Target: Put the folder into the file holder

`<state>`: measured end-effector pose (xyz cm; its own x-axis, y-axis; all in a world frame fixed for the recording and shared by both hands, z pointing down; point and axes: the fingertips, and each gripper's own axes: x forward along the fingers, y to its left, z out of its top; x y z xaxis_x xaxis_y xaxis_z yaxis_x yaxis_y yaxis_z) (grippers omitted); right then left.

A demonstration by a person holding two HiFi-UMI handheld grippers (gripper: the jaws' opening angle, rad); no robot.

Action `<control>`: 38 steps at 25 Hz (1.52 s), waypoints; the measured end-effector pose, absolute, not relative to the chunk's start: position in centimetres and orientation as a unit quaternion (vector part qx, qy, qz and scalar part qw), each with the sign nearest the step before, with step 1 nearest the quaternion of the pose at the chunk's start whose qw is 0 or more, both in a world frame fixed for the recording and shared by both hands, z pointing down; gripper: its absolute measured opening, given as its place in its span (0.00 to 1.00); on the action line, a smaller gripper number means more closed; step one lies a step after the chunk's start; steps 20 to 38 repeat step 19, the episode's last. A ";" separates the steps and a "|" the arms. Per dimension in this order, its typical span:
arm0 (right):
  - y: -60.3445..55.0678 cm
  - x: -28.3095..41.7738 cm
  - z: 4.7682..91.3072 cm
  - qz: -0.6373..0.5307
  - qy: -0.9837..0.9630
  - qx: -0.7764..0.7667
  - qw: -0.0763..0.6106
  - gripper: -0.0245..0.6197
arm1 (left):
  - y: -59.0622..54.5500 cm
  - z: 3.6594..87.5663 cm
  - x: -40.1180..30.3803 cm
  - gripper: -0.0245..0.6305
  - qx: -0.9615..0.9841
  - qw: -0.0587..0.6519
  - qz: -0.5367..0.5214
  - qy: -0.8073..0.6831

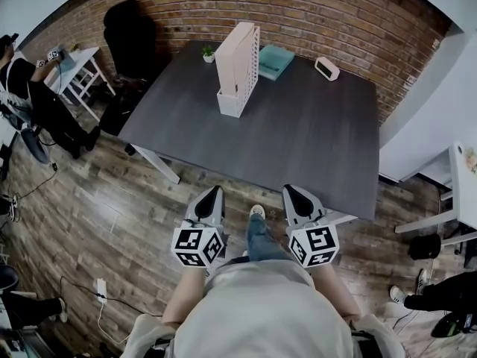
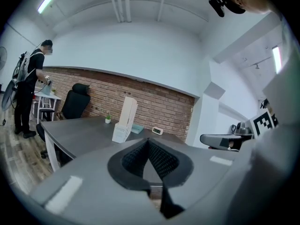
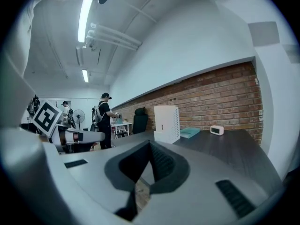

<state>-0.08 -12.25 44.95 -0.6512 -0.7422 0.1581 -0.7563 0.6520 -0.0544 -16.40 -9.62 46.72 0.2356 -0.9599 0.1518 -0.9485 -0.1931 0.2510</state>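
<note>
Left gripper [image 1: 212,194]: jaws together, empty.
White slotted plastic file holder [image 1: 237,69]: upright, well ahead of both grippers.
Flat teal folder [image 1: 276,60]: lying on dark grey table [image 1: 313,148], far ahead, just right of holder.
Right gripper [image 1: 294,192]: jaws together, empty.

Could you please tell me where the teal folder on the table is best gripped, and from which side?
I would take the flat teal folder by its near edge, coming in low from the person's side. It lies flat on the dark grey table, the tall white perforated file holder crowds its left, and a small white clock sits to its right.
</note>
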 end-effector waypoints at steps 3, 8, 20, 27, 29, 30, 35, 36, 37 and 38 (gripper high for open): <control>-12.0 -0.1 44.9 0.057 -0.908 0.412 0.059 0.04 | -9.5 46.6 -16.4 0.05 0.773 0.148 -0.020 -0.617; -12.3 0.1 44.7 0.056 -0.908 0.412 0.057 0.04 | -9.7 46.3 -16.0 0.05 0.775 0.146 -0.019 -0.614; -13.2 -0.3 44.7 0.058 -0.908 0.411 0.059 0.04 | -10.6 46.4 -16.3 0.05 0.776 0.149 -0.015 -0.612; -13.2 -0.3 44.7 0.058 -0.908 0.411 0.059 0.04 | -10.6 46.4 -16.3 0.05 0.776 0.149 -0.015 -0.612; -13.2 -0.3 44.7 0.058 -0.908 0.411 0.059 0.04 | -10.6 46.4 -16.3 0.05 0.776 0.149 -0.015 -0.612; -13.2 -0.3 44.7 0.058 -0.908 0.411 0.059 0.04 | -10.6 46.4 -16.3 0.05 0.776 0.149 -0.015 -0.612; -13.2 -0.3 44.7 0.058 -0.908 0.411 0.059 0.04 | -10.6 46.4 -16.3 0.05 0.776 0.149 -0.015 -0.612; -13.2 -0.3 44.7 0.058 -0.908 0.411 0.059 0.04 | -10.6 46.4 -16.3 0.05 0.776 0.149 -0.015 -0.612; -13.2 -0.3 44.7 0.058 -0.908 0.411 0.059 0.04 | -10.6 46.4 -16.3 0.05 0.776 0.149 -0.015 -0.612; -13.2 -0.3 44.7 0.058 -0.908 0.411 0.059 0.04 | -10.6 46.4 -16.3 0.05 0.776 0.149 -0.015 -0.612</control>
